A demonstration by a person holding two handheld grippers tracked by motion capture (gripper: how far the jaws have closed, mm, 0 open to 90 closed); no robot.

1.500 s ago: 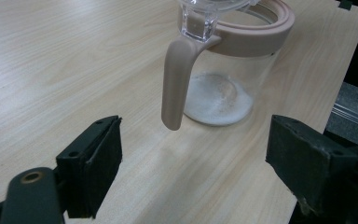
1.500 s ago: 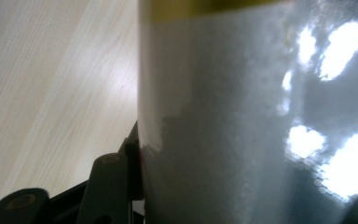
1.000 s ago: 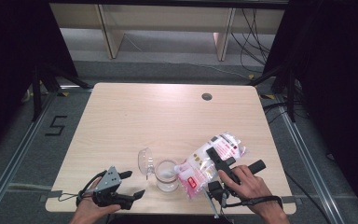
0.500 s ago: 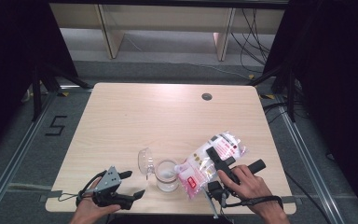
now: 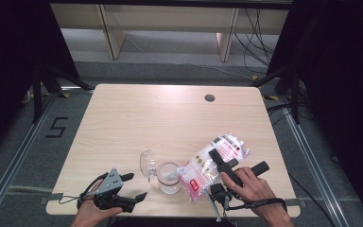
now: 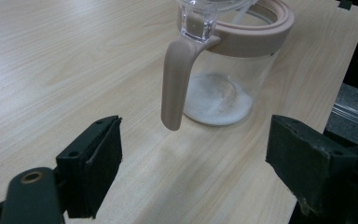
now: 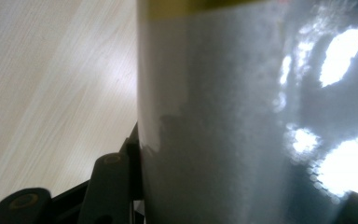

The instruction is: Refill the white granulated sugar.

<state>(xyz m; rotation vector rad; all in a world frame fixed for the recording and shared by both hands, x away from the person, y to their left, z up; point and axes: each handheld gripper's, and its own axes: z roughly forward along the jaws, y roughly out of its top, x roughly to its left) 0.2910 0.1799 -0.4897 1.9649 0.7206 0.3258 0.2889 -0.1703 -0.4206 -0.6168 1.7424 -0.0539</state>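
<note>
Faintly, bag [image 5: 212, 163] red/pink label unreadable, floor mark [image 5: 56, 127] "5", right tongs [image 5: 217, 158] clamped.

clear bag [image 5: 216, 163] tilted over glass jar [image 5: 169, 178]

Glossy plastic bag [image 5: 216, 161], clear jar [image 6: 223, 84], matt wood-grain table [image 5: 170, 118]

Pale wooden table [image 5: 137, 118], round dark grommet [image 5: 210, 98], floor marking "5" [image 5: 57, 127]
</note>
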